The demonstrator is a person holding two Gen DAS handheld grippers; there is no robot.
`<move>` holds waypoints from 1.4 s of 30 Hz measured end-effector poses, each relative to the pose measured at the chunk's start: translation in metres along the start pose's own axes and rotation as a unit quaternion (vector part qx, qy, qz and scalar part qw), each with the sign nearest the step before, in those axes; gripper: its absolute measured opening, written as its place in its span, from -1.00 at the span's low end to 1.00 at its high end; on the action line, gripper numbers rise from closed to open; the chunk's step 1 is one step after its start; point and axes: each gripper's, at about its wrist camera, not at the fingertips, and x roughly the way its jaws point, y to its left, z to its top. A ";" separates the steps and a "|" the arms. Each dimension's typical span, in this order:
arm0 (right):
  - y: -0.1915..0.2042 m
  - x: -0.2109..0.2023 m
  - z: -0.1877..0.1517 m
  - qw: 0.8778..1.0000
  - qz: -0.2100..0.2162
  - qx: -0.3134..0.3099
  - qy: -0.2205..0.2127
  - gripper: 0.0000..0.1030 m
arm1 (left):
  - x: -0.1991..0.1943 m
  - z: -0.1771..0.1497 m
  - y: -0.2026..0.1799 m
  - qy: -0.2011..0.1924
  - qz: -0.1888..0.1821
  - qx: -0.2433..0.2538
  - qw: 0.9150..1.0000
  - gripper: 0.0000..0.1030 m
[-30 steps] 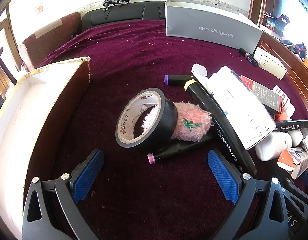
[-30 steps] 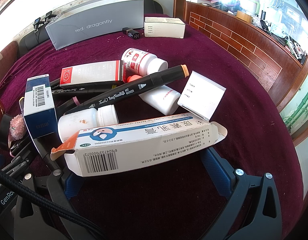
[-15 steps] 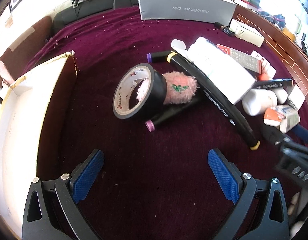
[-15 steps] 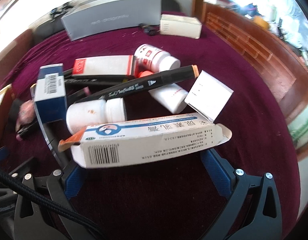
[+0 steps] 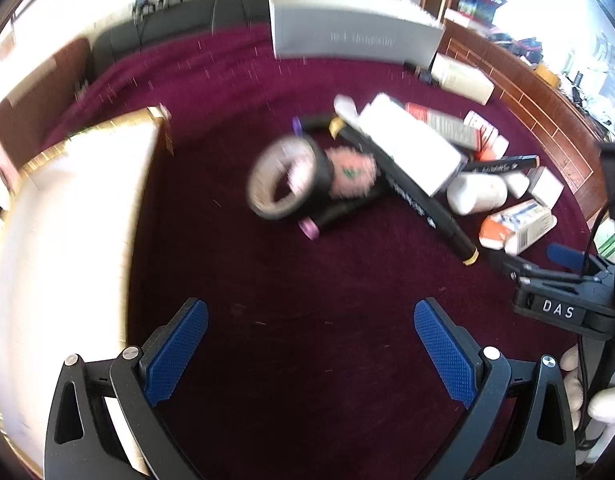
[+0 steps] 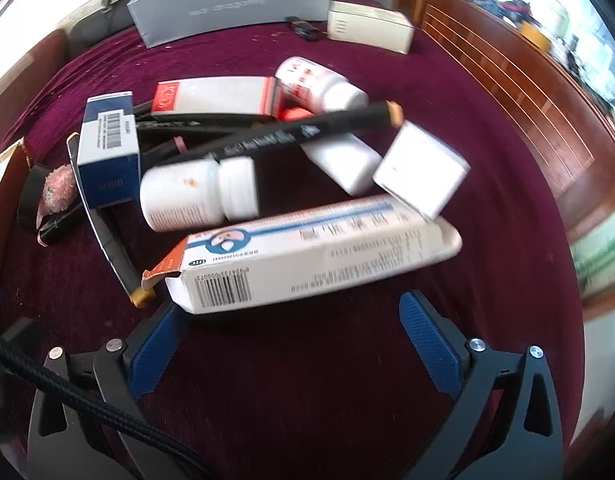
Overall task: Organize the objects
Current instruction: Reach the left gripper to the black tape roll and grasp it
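Observation:
A heap of objects lies on the maroon cloth. In the left wrist view I see a black tape roll (image 5: pixel 285 182), a pink fuzzy ball (image 5: pixel 351 172), black markers (image 5: pixel 423 208) and a white box (image 5: pixel 411 148). My left gripper (image 5: pixel 307 344) is open and empty, well short of the tape. In the right wrist view my right gripper (image 6: pixel 287 340) is open, just behind a long white medicine carton (image 6: pixel 315 252). Beyond it lie a white bottle (image 6: pixel 195 196), a black marker (image 6: pixel 299 136) and a blue box (image 6: pixel 107 152).
An open cardboard box (image 5: pixel 67 216) stands at the left. A grey shoe box (image 5: pixel 351 36) and a cream box (image 6: pixel 367 28) stand at the back. A wooden edge (image 6: pixel 527 92) runs along the right. The right gripper's body (image 5: pixel 567 300) shows at the left view's right edge.
My left gripper has pulled back and risen, so the tape and heap look farther away. My right gripper has pulled back a little from the carton. Nothing was gripped.

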 end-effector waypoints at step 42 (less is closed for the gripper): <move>-0.034 -0.048 -0.034 0.971 0.157 0.069 -0.164 0.99 | 0.030 0.037 -0.001 0.021 -0.092 0.017 0.995 0.20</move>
